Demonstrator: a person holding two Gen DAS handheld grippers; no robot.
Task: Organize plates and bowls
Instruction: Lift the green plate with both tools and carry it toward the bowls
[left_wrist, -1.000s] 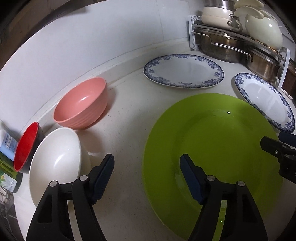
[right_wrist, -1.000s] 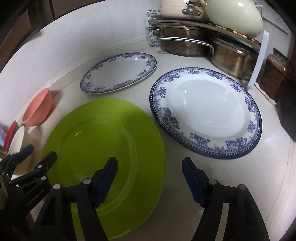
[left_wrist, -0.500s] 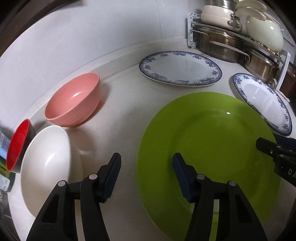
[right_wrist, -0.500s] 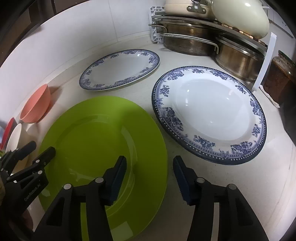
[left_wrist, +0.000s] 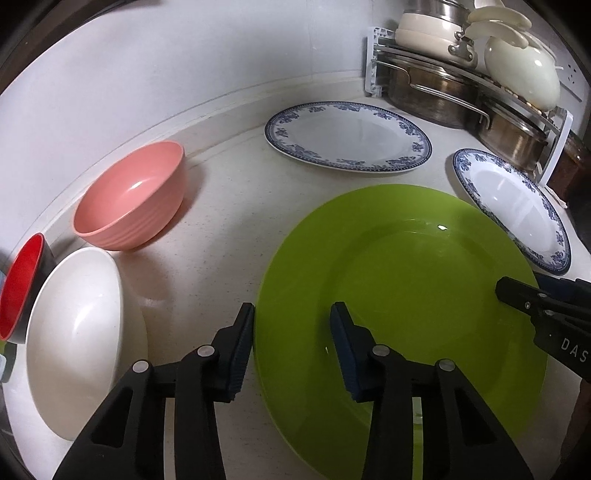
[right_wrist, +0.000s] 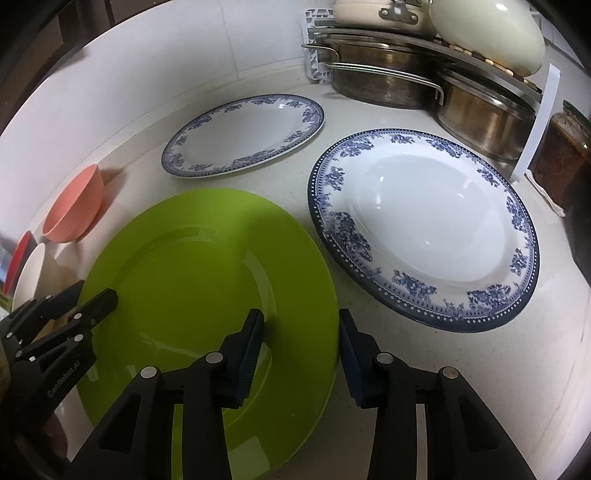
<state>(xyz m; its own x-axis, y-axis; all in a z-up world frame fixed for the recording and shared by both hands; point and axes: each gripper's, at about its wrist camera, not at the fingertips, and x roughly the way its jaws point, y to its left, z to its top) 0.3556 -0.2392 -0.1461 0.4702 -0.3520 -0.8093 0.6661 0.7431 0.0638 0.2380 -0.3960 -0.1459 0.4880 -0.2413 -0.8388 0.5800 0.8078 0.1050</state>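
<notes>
A large green plate (left_wrist: 406, 291) lies on the counter between both grippers; it also shows in the right wrist view (right_wrist: 192, 280). My left gripper (left_wrist: 291, 328) is open and straddles the plate's left rim, one finger outside and one over the plate. My right gripper (right_wrist: 301, 332) is open and straddles the plate's right rim. Two blue-patterned white plates lie beyond: an oval one (right_wrist: 243, 134) at the back and a round one (right_wrist: 424, 229) on the right. A pink bowl (left_wrist: 133, 195), a white bowl (left_wrist: 74, 332) and a red bowl (left_wrist: 18, 284) stand on the left.
A rack with steel pots (right_wrist: 384, 77) and cream lidded dishes (left_wrist: 521, 74) stands in the back right corner. A dark jar (right_wrist: 565, 155) is at the far right. The white wall (left_wrist: 184, 74) runs behind the counter.
Both grippers have narrowed their opening and moved onto the green plate's opposite rims. The plate lies where it was.
</notes>
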